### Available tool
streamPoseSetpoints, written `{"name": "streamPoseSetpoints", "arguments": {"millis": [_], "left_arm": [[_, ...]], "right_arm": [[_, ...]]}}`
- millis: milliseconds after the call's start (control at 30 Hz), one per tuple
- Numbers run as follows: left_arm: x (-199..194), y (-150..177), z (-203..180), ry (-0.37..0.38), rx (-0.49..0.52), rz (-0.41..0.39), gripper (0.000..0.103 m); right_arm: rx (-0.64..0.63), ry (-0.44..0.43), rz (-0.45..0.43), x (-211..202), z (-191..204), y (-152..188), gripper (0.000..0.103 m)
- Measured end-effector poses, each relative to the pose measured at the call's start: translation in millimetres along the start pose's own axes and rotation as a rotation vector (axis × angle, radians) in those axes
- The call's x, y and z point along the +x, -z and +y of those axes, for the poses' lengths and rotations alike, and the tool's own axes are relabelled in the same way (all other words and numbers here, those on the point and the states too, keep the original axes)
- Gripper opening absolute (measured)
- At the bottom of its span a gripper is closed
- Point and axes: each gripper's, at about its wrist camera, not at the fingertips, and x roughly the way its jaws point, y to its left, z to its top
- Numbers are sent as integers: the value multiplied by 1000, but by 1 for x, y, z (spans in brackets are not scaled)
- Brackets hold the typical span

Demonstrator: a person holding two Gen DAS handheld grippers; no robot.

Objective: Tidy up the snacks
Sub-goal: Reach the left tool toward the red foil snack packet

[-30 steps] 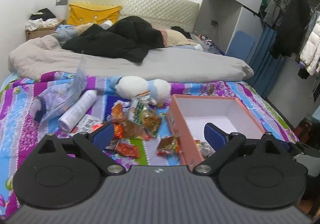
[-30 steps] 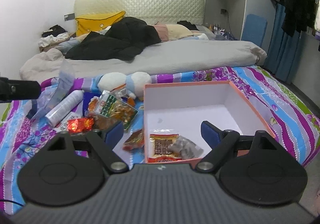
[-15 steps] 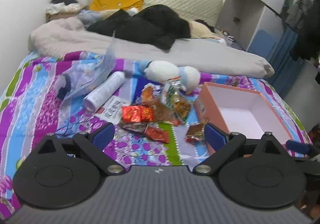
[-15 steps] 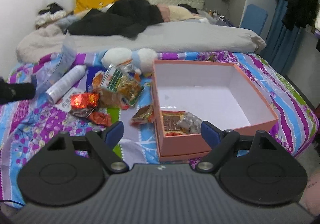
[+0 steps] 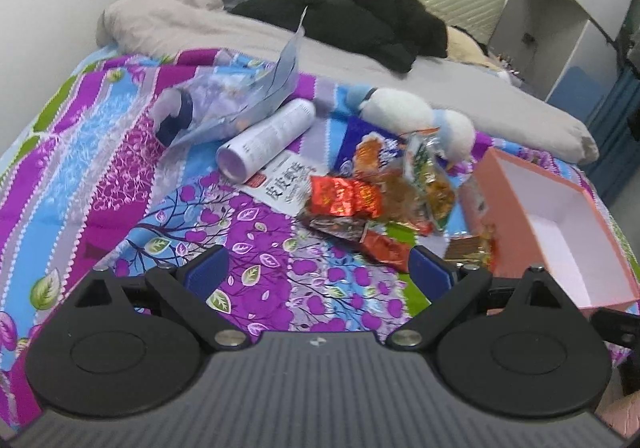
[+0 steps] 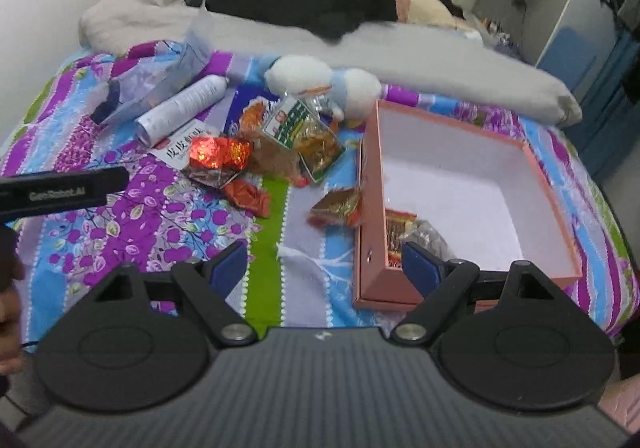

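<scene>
Both your grippers are spread wide with nothing in them: left gripper (image 5: 318,274) hangs over the bedspread (image 5: 100,176), right gripper (image 6: 326,262) sits just off the pink box (image 6: 536,176). Most snacks are piled just left of that box, like the shiny red packet (image 6: 218,152) and the green-label bag (image 6: 304,132). A couple of packets (image 6: 400,226) already lie inside the box, near corner.

Bright even light, fisheye warp, motion blur
</scene>
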Motion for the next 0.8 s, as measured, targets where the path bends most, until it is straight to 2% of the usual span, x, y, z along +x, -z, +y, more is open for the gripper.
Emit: {"name": "streamPoseSetpoints", "arguments": {"millis": [167, 433, 500, 600, 800], "left_arm": [[34, -1, 4, -14, -4, 29, 98], [54, 0, -1, 0, -5, 44, 98], [57, 2, -4, -2, 6, 44, 98], [62, 2, -7, 14, 0, 47, 98], [68, 4, -5, 36, 1, 46, 98]], "right_arm": [[49, -18, 56, 12, -8, -13, 86], [66, 9, 48, 26, -15, -27, 86], [95, -34, 83, 30, -17, -28, 86], [116, -4, 43, 25, -22, -29, 86], [132, 18, 25, 26, -26, -33, 86]]}}
